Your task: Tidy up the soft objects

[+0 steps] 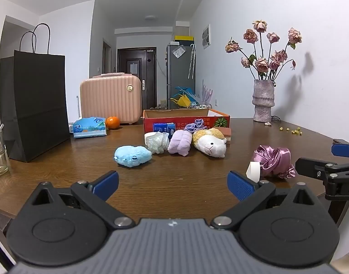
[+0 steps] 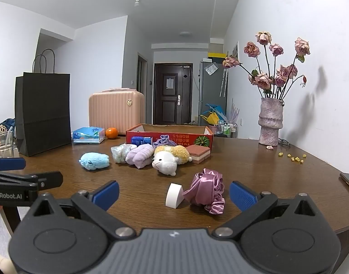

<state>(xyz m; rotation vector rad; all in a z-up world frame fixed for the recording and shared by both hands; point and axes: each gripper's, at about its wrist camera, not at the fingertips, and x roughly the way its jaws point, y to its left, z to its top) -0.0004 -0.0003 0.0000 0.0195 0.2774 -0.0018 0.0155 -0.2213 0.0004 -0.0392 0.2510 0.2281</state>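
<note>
Both grippers spread wide, nothing pinched.
Left gripper [image 2: 26, 178] reads "enRobot.AI"; right gripper [image 2: 173, 193] faces shiny pink satin scrunchie [image 2: 207, 191].

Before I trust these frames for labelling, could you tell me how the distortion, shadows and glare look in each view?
Left wrist view: strong fisheye bending, dark corner vignette; the flowers cast soft shadows on the wall; mild sheen on the table. Right wrist view: same curvature; the satin cloth glints, focus stays sharp.

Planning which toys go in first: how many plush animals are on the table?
2. The blue plush lies left of the row; the white-and-yellow sheep plush lies right of it, before the red box. Others may be hidden inside.
</note>
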